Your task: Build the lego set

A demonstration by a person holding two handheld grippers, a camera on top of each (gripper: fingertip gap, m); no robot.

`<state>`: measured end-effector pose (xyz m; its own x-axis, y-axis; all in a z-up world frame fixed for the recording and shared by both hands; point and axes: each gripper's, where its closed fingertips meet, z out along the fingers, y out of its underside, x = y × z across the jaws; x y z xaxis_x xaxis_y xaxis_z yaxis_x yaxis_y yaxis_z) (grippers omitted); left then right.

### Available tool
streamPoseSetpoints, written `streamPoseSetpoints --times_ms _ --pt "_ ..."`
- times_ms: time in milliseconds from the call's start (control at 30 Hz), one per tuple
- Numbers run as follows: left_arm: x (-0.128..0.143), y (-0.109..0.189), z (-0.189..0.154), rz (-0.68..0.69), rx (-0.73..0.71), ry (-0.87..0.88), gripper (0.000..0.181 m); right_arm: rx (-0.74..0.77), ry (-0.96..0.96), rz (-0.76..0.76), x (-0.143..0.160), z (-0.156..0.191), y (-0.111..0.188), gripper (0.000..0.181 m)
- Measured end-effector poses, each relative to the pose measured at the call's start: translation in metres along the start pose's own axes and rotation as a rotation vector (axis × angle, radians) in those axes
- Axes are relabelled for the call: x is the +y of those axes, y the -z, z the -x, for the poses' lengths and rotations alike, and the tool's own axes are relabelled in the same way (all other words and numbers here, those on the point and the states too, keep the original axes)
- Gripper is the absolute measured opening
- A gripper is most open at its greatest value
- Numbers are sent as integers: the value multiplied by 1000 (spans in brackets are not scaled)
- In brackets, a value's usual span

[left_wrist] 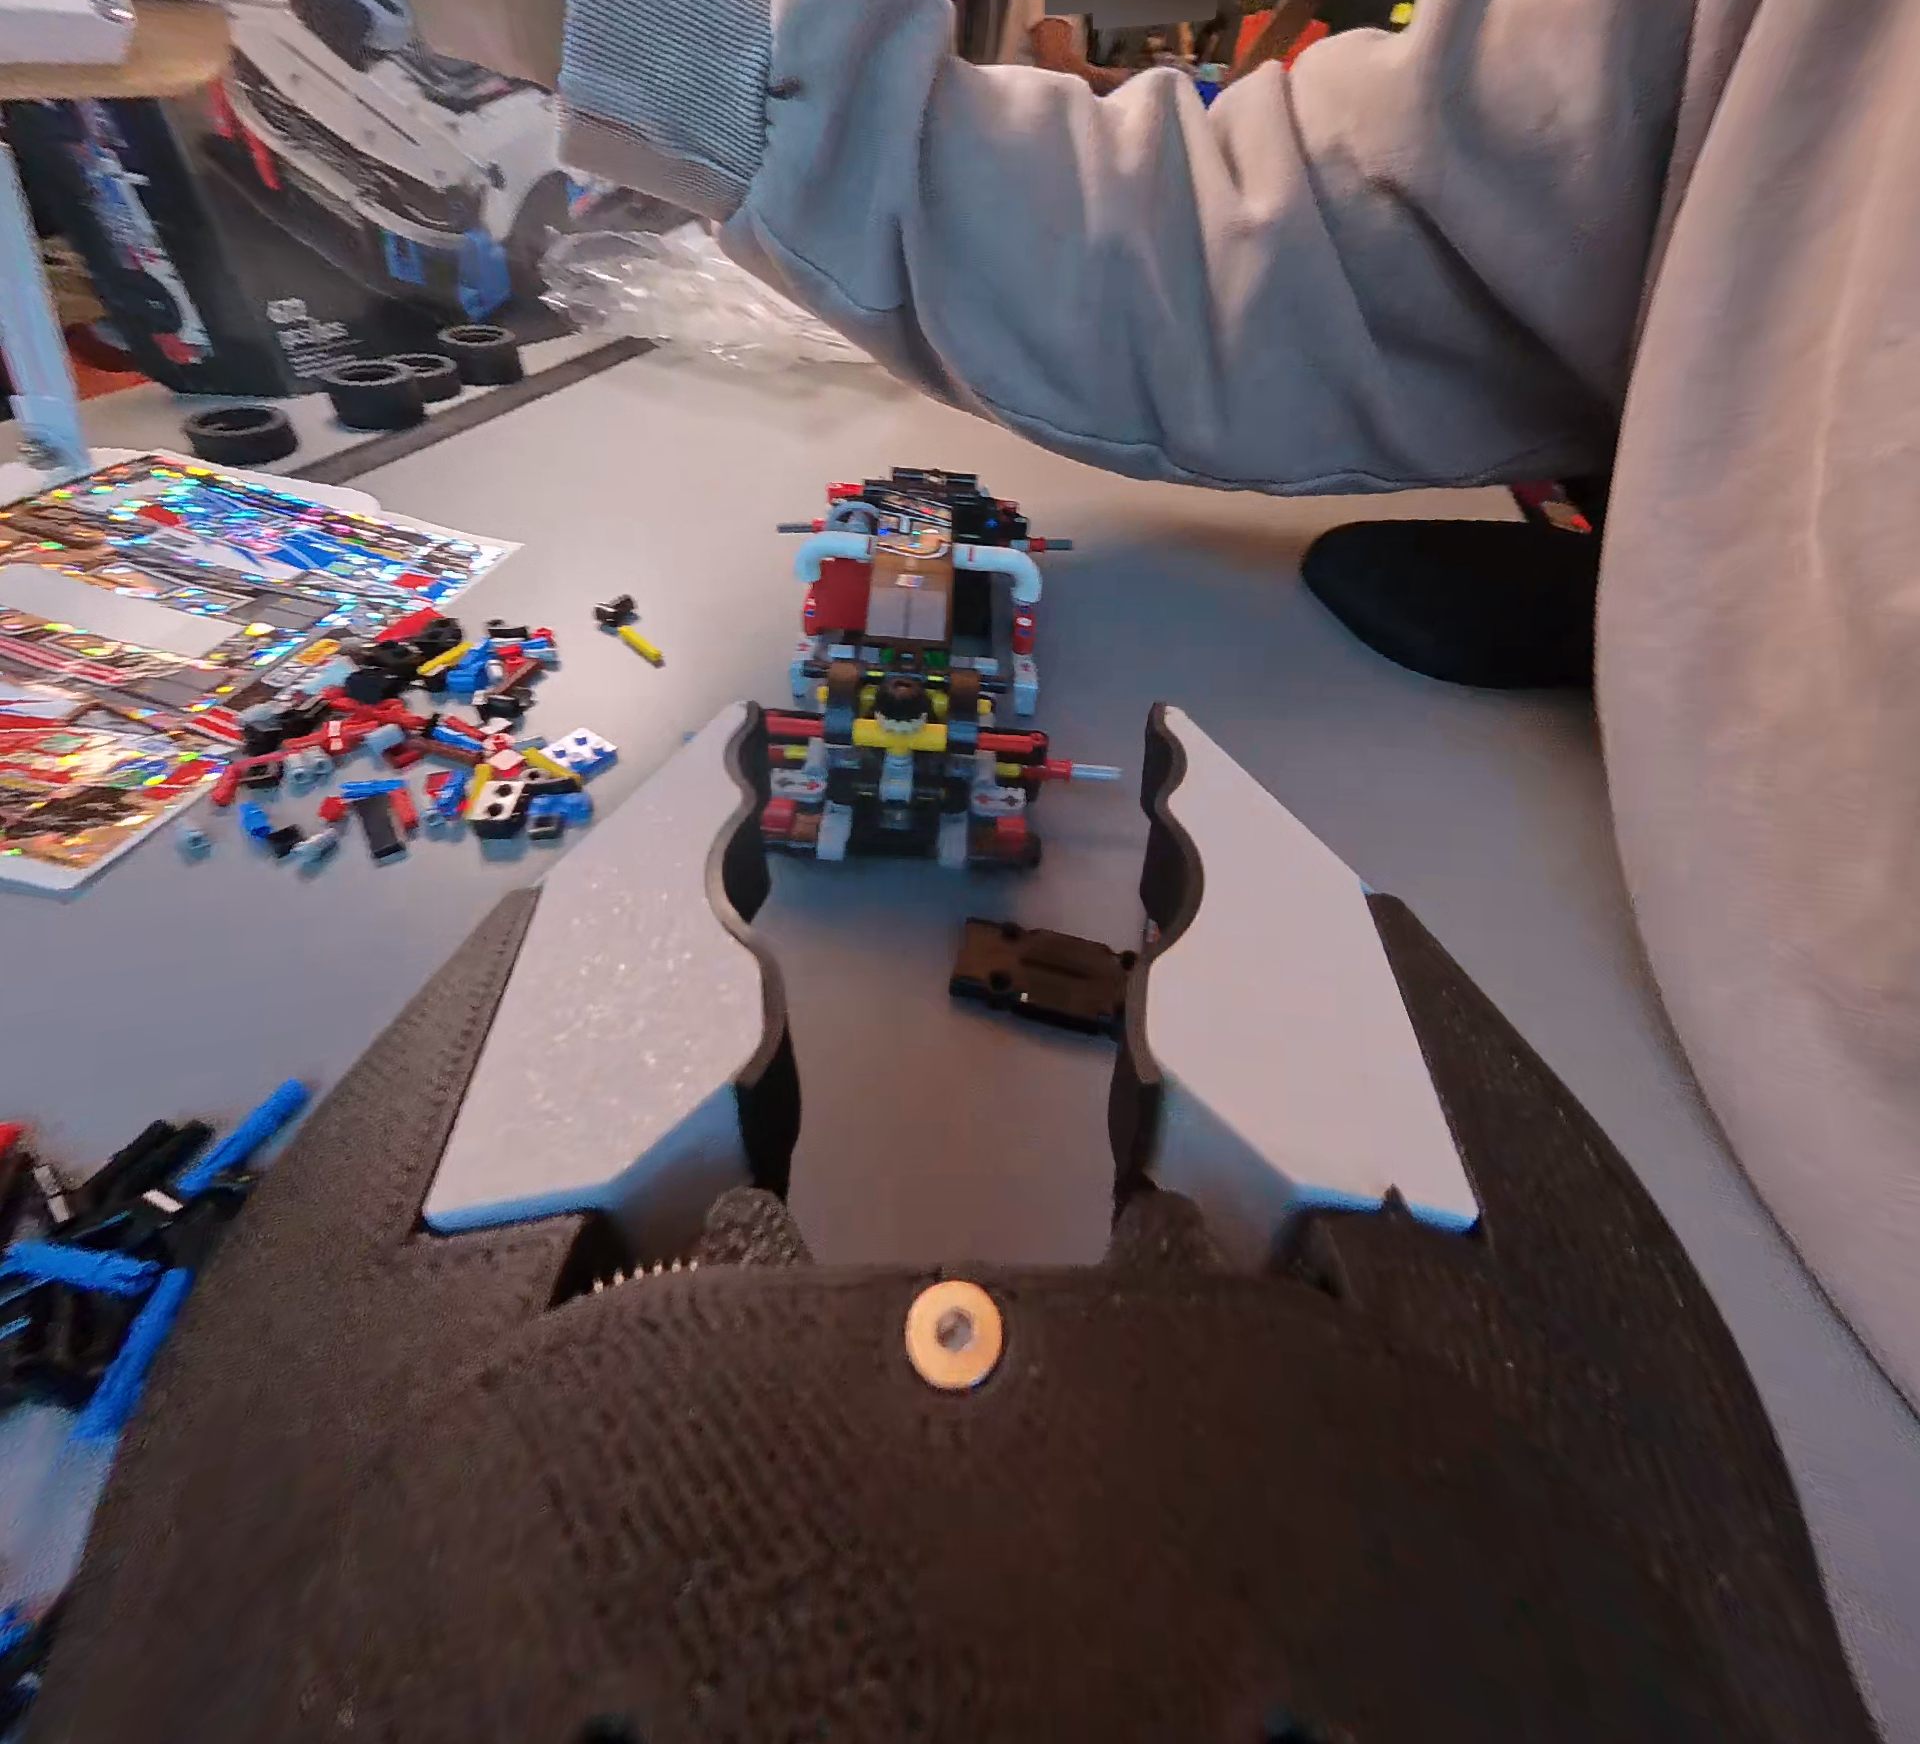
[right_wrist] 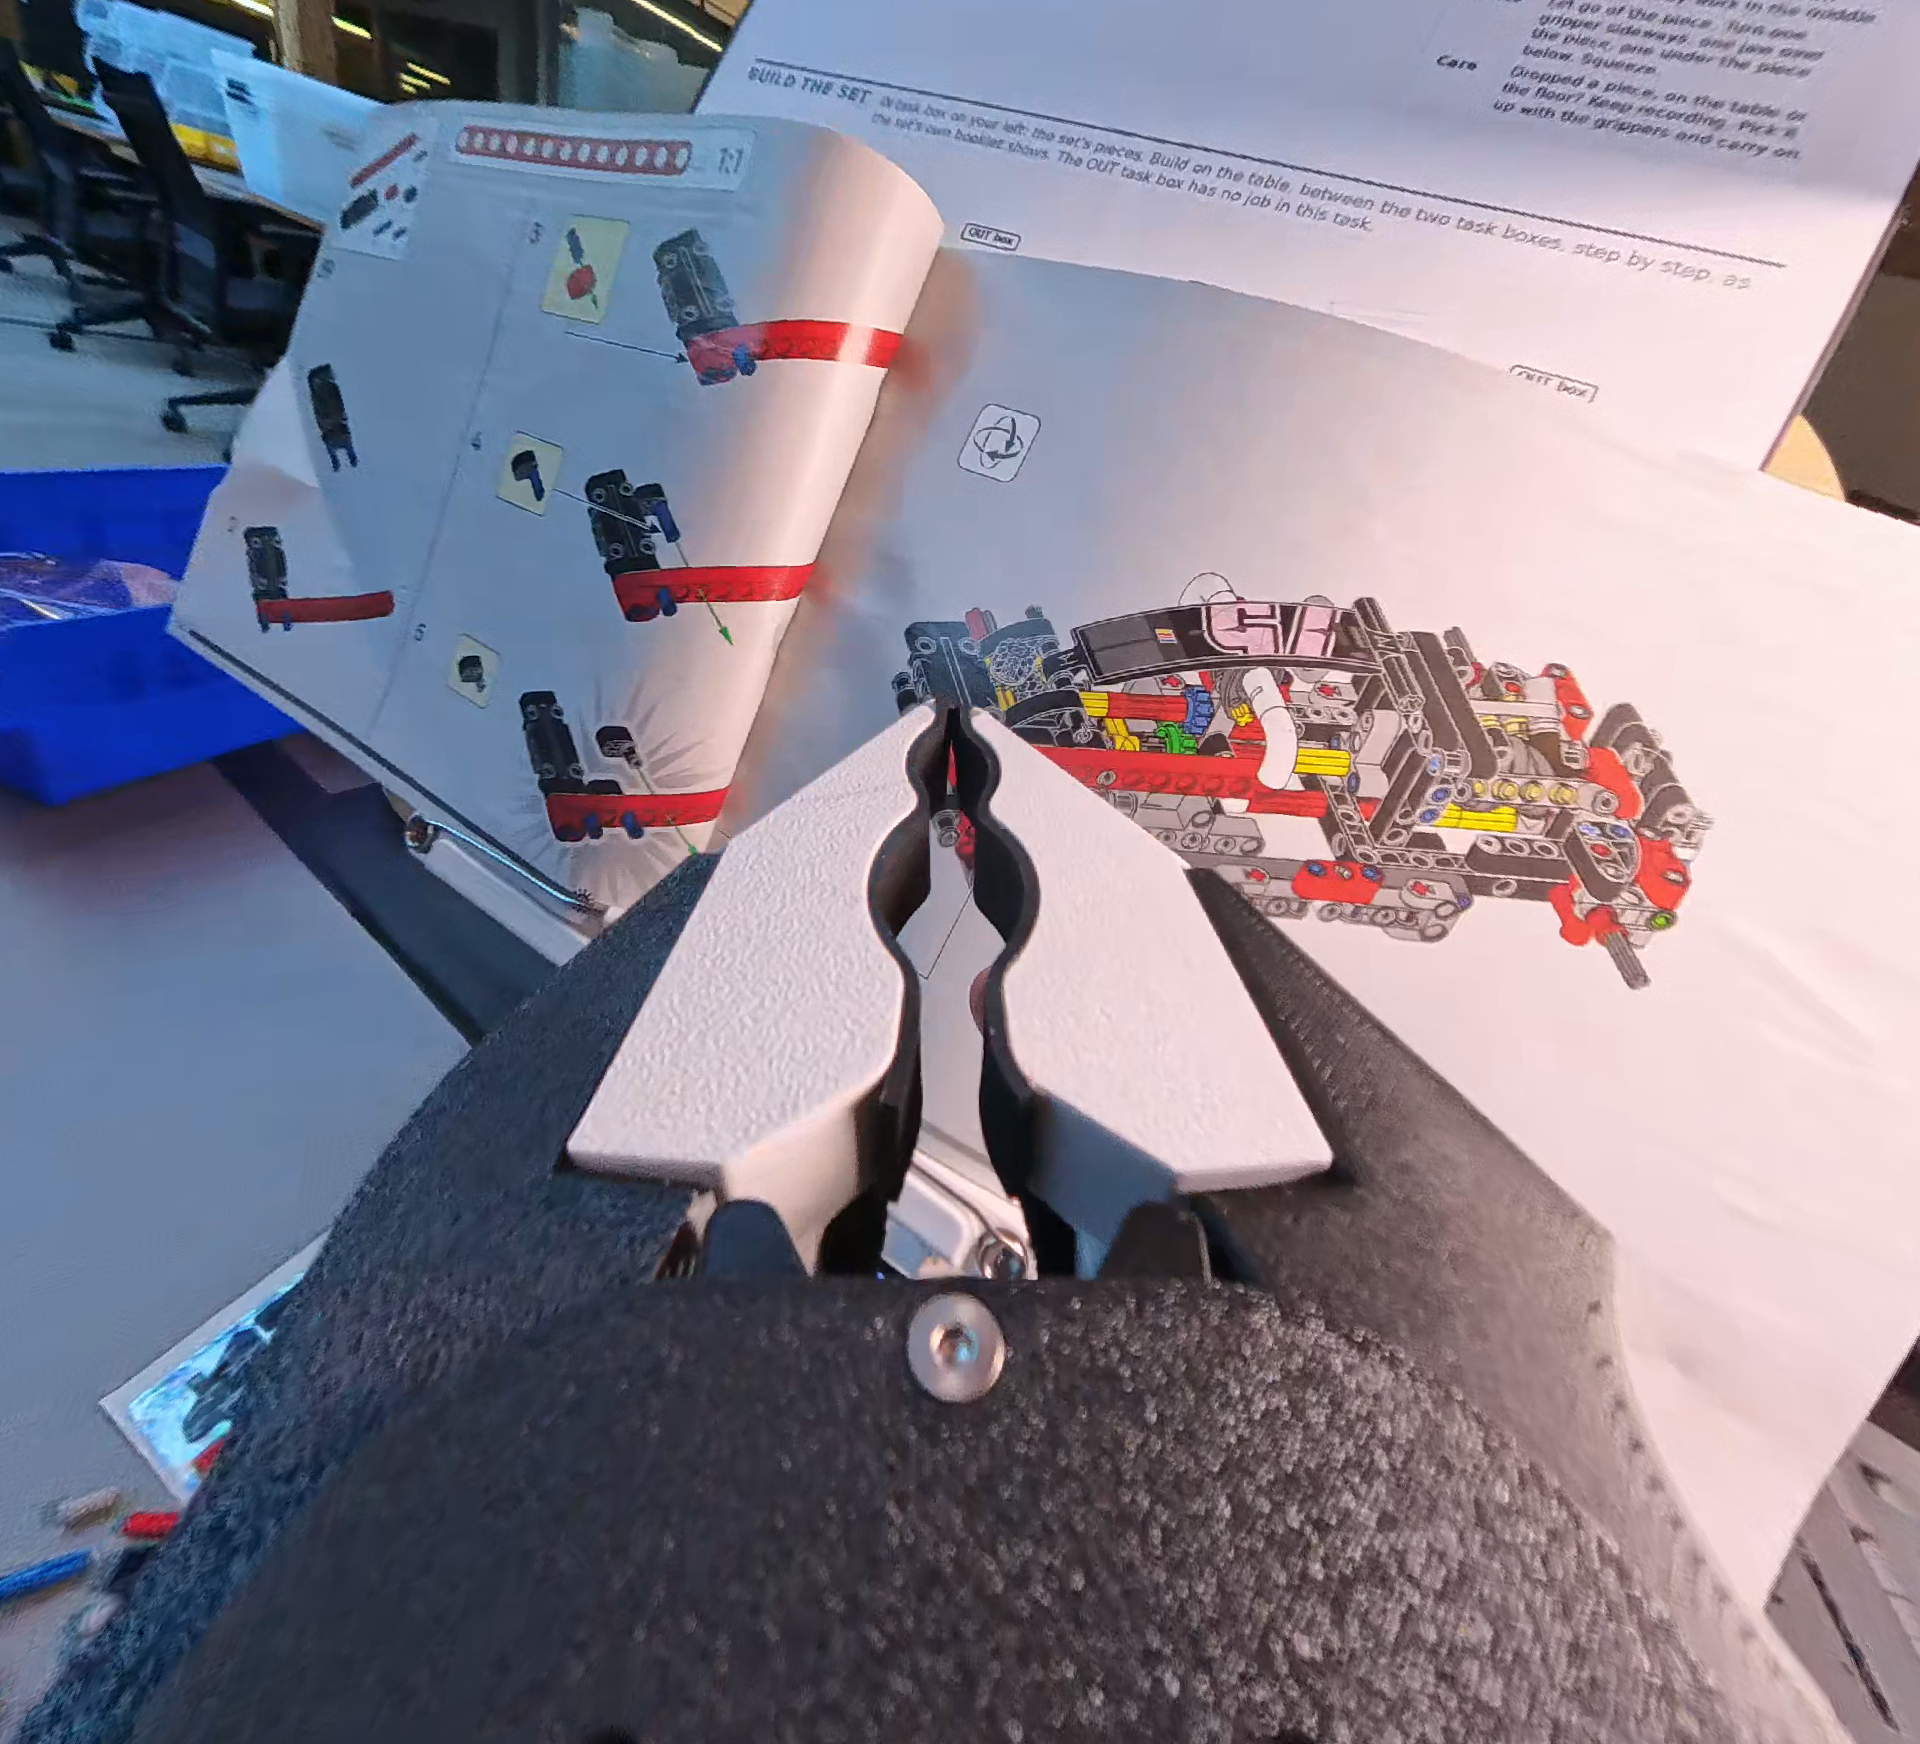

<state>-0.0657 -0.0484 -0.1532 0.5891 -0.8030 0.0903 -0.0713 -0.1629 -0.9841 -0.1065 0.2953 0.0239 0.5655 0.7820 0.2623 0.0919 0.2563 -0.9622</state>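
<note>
In the left wrist view a partly built lego car chassis [left_wrist: 904, 707] in black, red, yellow and grey stands on the grey table [left_wrist: 1299, 811]. My left gripper [left_wrist: 951, 728] is open and its fingertips flank the near end of the chassis without pressing on it. A small dark brown piece [left_wrist: 1039, 972] lies on the table between the fingers, close to the right one. In the right wrist view my right gripper [right_wrist: 951, 723] is shut, its tips against the open instruction booklet [right_wrist: 1351, 499]. Whether paper is pinched does not show. A left page [right_wrist: 623, 447] curls upward.
A pile of loose pieces [left_wrist: 416, 738] lies on and beside a shiny sticker sheet [left_wrist: 156, 614]. Black tyres [left_wrist: 374, 395] and the set's box [left_wrist: 260, 188] stand behind. A person's grey sleeve [left_wrist: 1247, 240] crosses above the chassis. A blue bin [right_wrist: 94, 634] sits left of the booklet. Spacing between my two grippers at the tips: around 40 cm.
</note>
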Motion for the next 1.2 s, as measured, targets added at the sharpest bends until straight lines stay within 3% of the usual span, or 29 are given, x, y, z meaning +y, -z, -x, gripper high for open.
streamPoseSetpoints --times_ms 133,267,733,1200 --pt "-3 5 24 -17 -151 -30 67 16 16 27 9 -3 -11 0" --pt "-2 7 33 -15 -204 -41 65 16 14 27 16 -4 -11 0" --pt "8 3 46 21 -249 -36 60 52 8 12 15 -35 -3 0" --pt "8 5 51 26 -279 -42 59 45 1 1 27 -36 12 0"
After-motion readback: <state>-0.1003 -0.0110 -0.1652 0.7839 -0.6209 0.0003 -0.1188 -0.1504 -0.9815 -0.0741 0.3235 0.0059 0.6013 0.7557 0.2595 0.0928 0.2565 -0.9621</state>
